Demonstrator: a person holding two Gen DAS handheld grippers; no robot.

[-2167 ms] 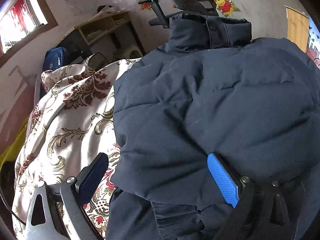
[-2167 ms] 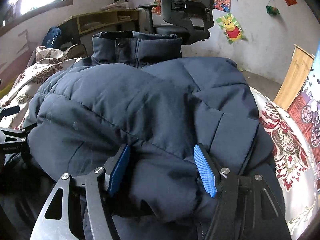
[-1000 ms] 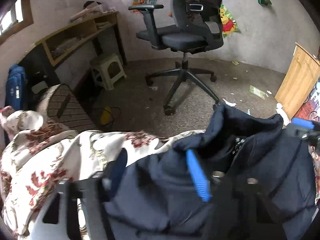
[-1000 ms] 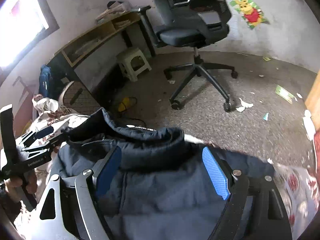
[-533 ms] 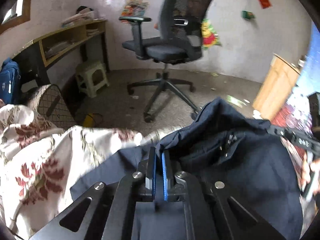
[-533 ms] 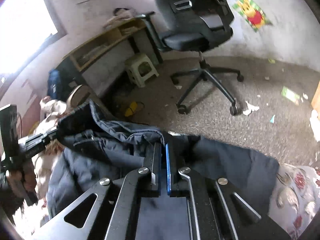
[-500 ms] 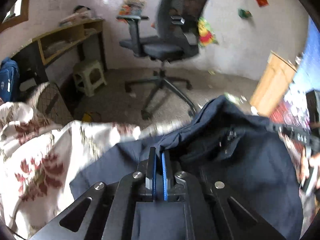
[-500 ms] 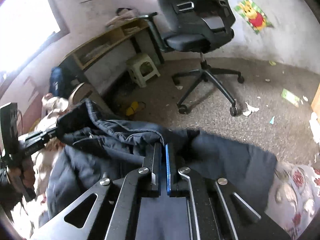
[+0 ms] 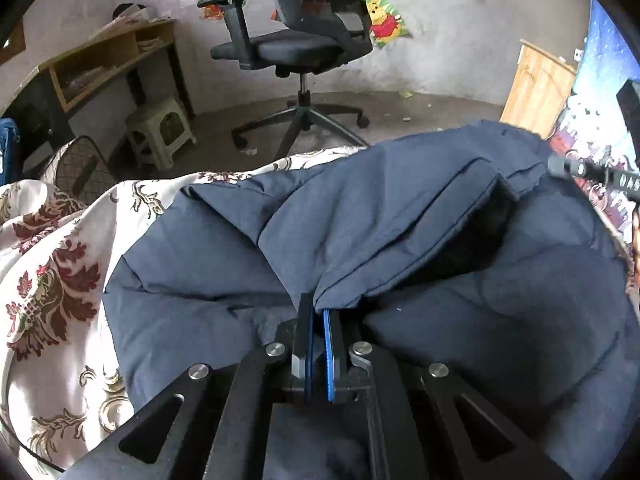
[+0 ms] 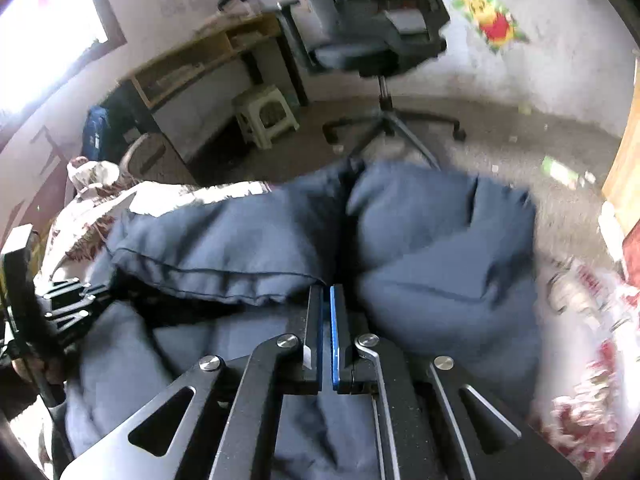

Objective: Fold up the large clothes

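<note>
On the bed, over a floral bedspread, lies a dark navy padded jacket, seen first from the left wrist. The left tool has its blue-padded fingers pressed together on a folded edge of the jacket, which rises from the pinch and stretches toward the upper right. There the tip of the right tool shows at the frame edge, touching the cloth; white lettering on it is only partly legible. Beyond the bed stand an office chair, a small plastic stool, a wooden desk with an open shelf and a Winnie-the-Pooh sticker on the wall. This view alone shows a woven basket; its contents cannot be made out.

From the right wrist, blurred by motion, the right tool is likewise clamped narrow on a seamed fold of the jacket. The left tool appears at the left edge, gripping the same garment. This view alone shows a bright window and a blue bag beside the desk.
</note>
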